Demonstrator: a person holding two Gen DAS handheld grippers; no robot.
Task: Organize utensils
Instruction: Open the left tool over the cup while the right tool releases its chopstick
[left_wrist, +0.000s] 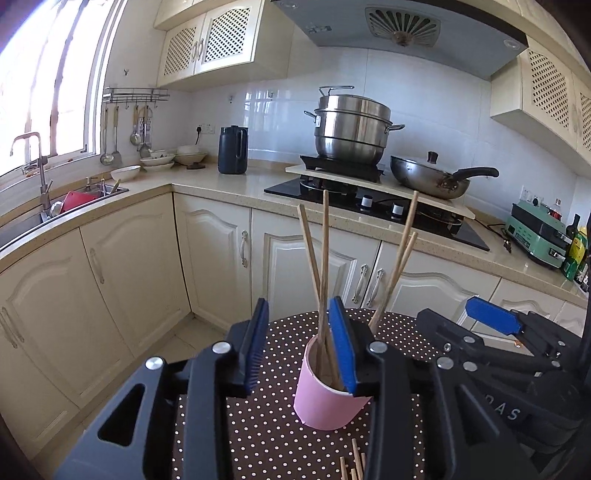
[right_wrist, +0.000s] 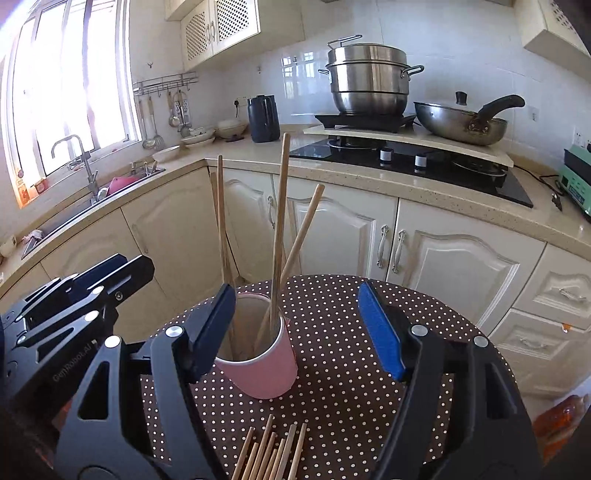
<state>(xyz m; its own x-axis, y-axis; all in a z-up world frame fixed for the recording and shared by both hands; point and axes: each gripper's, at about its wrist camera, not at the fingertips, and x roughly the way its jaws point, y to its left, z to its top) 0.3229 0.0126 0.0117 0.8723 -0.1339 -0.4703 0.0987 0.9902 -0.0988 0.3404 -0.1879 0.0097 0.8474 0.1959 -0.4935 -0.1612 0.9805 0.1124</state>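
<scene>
A pink cup (left_wrist: 325, 402) (right_wrist: 264, 373) stands on the dotted tablecloth with several wooden chopsticks (left_wrist: 323, 258) (right_wrist: 280, 221) upright in it, fanned apart. My left gripper (left_wrist: 298, 301) is open just before the cup; its right finger overlaps the cup's rim and its pads press on nothing. My right gripper (right_wrist: 298, 288) is open wide, with the cup low between its fingers, nearer the left one, and untouched. Several loose chopsticks (right_wrist: 273, 454) (left_wrist: 352, 465) lie flat on the cloth close under the grippers.
The round table (right_wrist: 351, 398) has a brown cloth with white dots. Behind it run cream cabinets (left_wrist: 218, 254), a counter with a sink (left_wrist: 70, 203), a black kettle (left_wrist: 232, 149), a hob with a steel steamer pot (left_wrist: 351, 129) and a wok (left_wrist: 428, 177).
</scene>
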